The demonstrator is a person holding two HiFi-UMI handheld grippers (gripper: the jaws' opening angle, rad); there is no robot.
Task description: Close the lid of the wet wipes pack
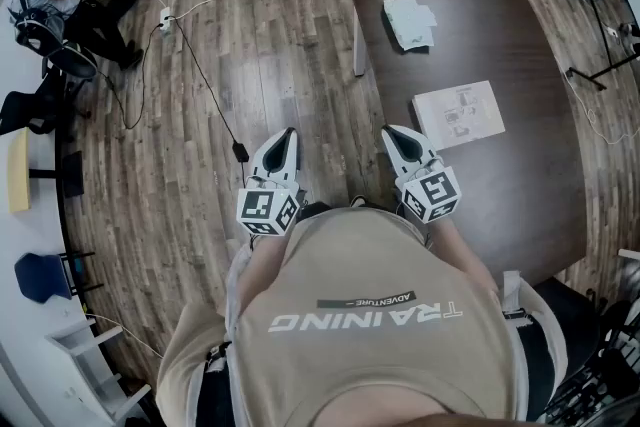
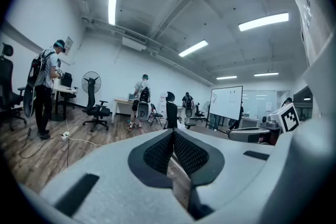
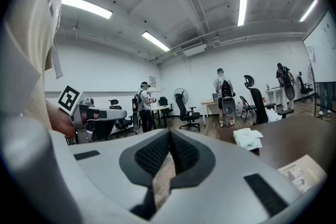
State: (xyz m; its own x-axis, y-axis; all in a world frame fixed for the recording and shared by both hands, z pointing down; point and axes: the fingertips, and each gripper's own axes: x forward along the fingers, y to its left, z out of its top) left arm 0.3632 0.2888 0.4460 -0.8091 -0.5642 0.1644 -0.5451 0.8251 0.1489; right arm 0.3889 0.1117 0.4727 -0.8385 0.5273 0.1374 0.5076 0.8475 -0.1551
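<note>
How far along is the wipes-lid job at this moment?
Nothing looks done yet. The wet wipes pack lies far along the table, apart from both tools; its lid state is too small to tell. Nothing is in hand: the left tongs and right tongs are shut, empty, close to the person. Left: reach the pack and press its lid down.

"TRAINING" and "ADVENTURE", upside down, on the person's shirt (image 1: 365,260)

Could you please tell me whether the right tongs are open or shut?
Shut: the right tongs meet at their tips, nothing between them.
</note>
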